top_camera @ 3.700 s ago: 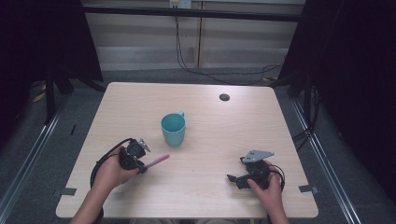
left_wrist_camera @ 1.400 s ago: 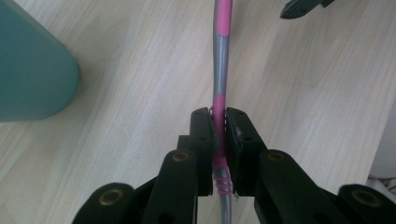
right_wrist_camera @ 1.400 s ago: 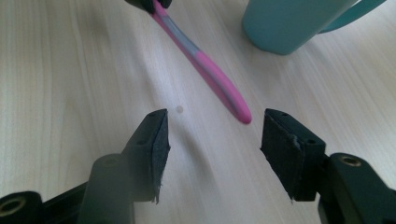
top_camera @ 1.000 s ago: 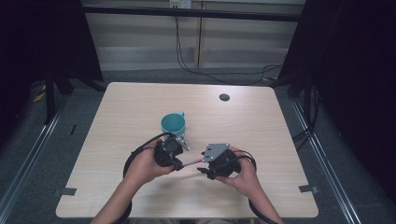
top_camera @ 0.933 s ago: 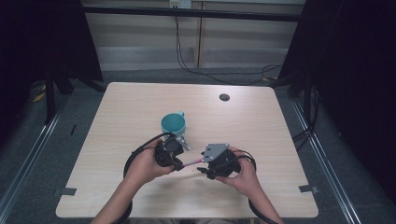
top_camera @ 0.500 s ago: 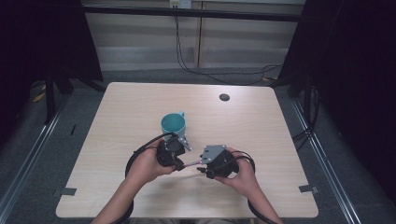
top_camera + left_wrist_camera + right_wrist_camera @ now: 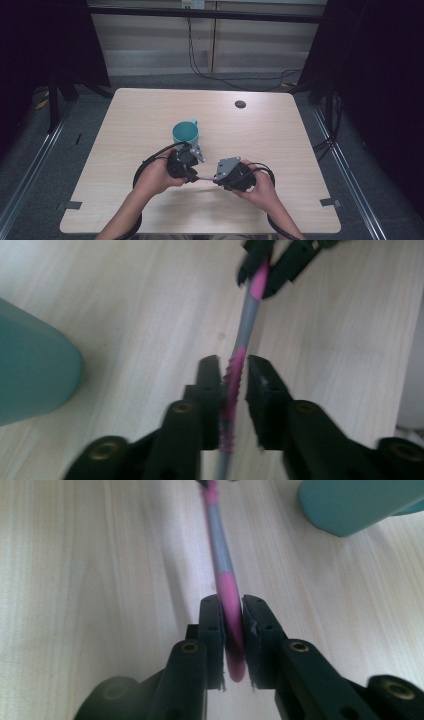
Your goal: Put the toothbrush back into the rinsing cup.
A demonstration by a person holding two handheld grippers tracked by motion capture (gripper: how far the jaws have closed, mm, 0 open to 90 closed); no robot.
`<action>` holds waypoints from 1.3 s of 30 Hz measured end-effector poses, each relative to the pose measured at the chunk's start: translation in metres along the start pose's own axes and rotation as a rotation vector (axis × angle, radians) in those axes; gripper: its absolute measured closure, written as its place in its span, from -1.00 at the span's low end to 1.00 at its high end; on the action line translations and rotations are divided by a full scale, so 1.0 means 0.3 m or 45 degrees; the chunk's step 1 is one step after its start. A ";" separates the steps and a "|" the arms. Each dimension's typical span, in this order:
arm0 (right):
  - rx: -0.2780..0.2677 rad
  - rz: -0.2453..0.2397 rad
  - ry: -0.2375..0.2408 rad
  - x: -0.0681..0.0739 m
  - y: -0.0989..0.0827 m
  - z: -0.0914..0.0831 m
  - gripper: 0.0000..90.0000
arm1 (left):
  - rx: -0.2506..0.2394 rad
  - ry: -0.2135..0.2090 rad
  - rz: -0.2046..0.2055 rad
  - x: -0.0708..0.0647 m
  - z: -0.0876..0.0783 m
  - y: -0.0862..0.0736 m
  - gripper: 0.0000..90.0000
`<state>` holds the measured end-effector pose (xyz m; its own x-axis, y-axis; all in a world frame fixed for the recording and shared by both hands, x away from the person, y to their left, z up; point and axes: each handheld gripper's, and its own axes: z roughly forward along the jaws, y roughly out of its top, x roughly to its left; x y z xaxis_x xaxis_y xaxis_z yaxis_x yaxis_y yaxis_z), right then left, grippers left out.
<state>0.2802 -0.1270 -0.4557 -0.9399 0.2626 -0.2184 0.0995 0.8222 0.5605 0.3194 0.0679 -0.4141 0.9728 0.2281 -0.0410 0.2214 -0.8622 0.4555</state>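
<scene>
- The left gripper (image 7: pixel 234 371) is standing with its fingers slightly parted beside the ridged pink end of the toothbrush (image 7: pixel 243 330); a small gap is showing at one finger, the jaws having just been opening.
- The toothbrush is spanning between both grippers above the tabletop (image 7: pixel 280 145).
- The right gripper (image 7: pixel 233 611) is clamping its fingers on the other pink end, having just closed.
- The teal cup (image 7: pixel 185 134) is standing just beyond the left fingers.

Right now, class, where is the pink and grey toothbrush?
In the high view the toothbrush spans between the left tongs and right tongs, just in front of the teal cup.
</scene>
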 end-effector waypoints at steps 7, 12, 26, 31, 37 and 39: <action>0.017 0.038 -0.006 -0.007 -0.013 -0.001 0.81 | -0.093 0.123 -0.028 0.014 -0.033 -0.012 -0.15; 0.019 0.069 -0.044 -0.028 -0.053 -0.031 0.81 | -0.123 0.161 -0.064 0.027 -0.055 -0.030 -0.27; 0.061 0.170 -0.093 -0.055 -0.147 -0.068 0.81 | -0.142 0.191 -0.145 0.046 -0.077 -0.074 -0.35; 0.060 0.222 -0.119 -0.067 -0.164 -0.086 0.81 | -0.143 0.185 -0.174 0.049 -0.070 -0.095 -0.35; 0.028 0.259 -0.137 -0.077 -0.171 -0.099 0.81 | -0.140 0.162 -0.189 0.047 -0.048 -0.106 -0.34; 0.019 0.265 -0.149 -0.078 -0.169 -0.101 0.81 | -0.162 0.155 -0.216 0.045 -0.038 -0.110 -0.34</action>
<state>0.2871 -0.1902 -0.4548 -0.8544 0.4834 -0.1907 0.2932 0.7513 0.5912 0.3245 0.1046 -0.4195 0.9054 0.4241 -0.0225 0.3628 -0.7449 0.5598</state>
